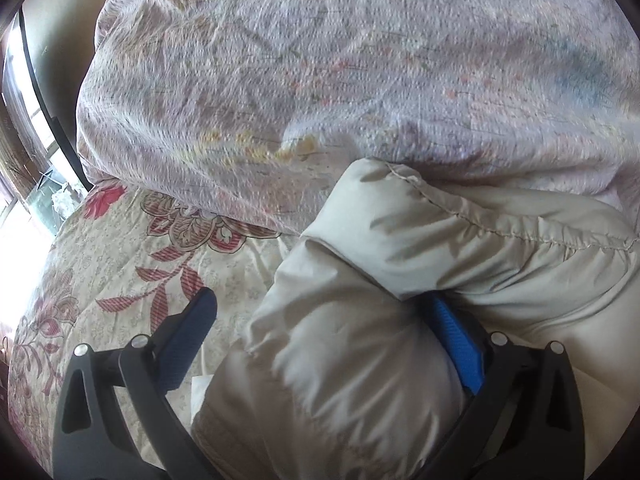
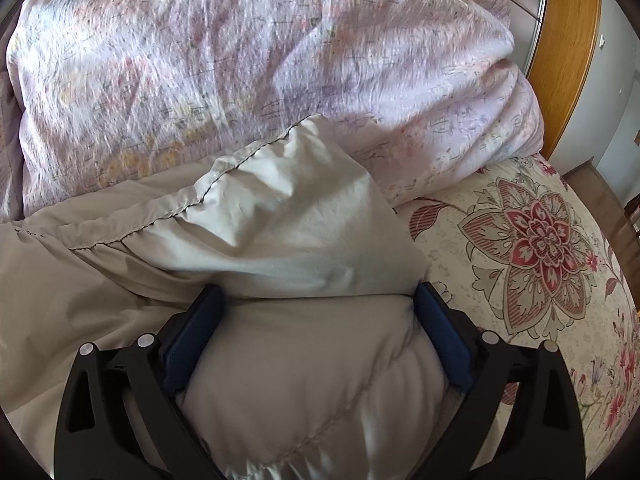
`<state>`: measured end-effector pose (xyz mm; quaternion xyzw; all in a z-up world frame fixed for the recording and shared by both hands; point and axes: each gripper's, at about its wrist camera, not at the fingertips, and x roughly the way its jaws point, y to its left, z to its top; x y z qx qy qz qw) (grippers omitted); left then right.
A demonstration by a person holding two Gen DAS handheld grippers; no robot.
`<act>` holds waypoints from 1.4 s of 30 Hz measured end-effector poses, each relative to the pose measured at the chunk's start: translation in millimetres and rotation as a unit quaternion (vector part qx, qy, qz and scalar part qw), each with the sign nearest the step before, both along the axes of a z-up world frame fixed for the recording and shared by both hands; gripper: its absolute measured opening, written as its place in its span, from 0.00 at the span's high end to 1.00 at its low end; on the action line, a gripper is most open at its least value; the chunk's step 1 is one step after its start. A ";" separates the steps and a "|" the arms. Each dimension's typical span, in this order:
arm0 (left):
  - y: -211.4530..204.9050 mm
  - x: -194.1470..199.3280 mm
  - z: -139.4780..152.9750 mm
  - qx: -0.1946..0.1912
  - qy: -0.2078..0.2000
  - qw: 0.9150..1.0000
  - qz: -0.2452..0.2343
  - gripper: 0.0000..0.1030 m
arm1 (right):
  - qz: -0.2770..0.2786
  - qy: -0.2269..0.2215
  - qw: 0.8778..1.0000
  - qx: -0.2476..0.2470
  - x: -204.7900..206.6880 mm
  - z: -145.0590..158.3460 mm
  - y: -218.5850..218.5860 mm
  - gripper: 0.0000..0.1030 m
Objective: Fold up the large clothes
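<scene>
A puffy beige garment [image 1: 360,360] with a stitched hem lies bunched on the bed. My left gripper [image 1: 324,328] is open wide over its left end. The right blue pad [image 1: 456,344] presses into a fold, while the left pad [image 1: 192,328] stands apart from the fabric, over the sheet. In the right wrist view the same garment [image 2: 304,232] bulges up between the fingers of my right gripper [image 2: 320,332], which is also open wide; both dark blue pads [image 2: 196,332] touch the padding. A loose corner of the hem rises just ahead of the fingers.
A thick pale pink flowered duvet [image 1: 340,72] is piled right behind the garment, also seen as the duvet [image 2: 240,60]. The bedsheet [image 2: 540,248] has large red flowers. A wooden door frame [image 2: 568,48] stands at the right, a bright window [image 1: 24,128] at the left.
</scene>
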<state>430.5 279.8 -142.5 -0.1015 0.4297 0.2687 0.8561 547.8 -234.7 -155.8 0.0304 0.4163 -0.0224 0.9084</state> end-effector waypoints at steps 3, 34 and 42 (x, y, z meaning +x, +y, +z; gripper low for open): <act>5.6 3.3 -1.2 -0.016 -0.002 1.000 -0.001 0.02 | 0.001 0.002 1.000 0.003 4.1 -1.5 -3.3 0.05; -0.3 -238.4 40.8 -0.229 -0.081 0.970 -0.018 0.29 | -0.056 0.087 0.907 0.407 -155.6 -25.4 -102.6 0.30; -15.0 -209.9 6.0 -0.300 -0.074 0.951 0.008 0.45 | -0.046 0.059 0.886 0.457 -155.3 -35.9 -102.3 0.32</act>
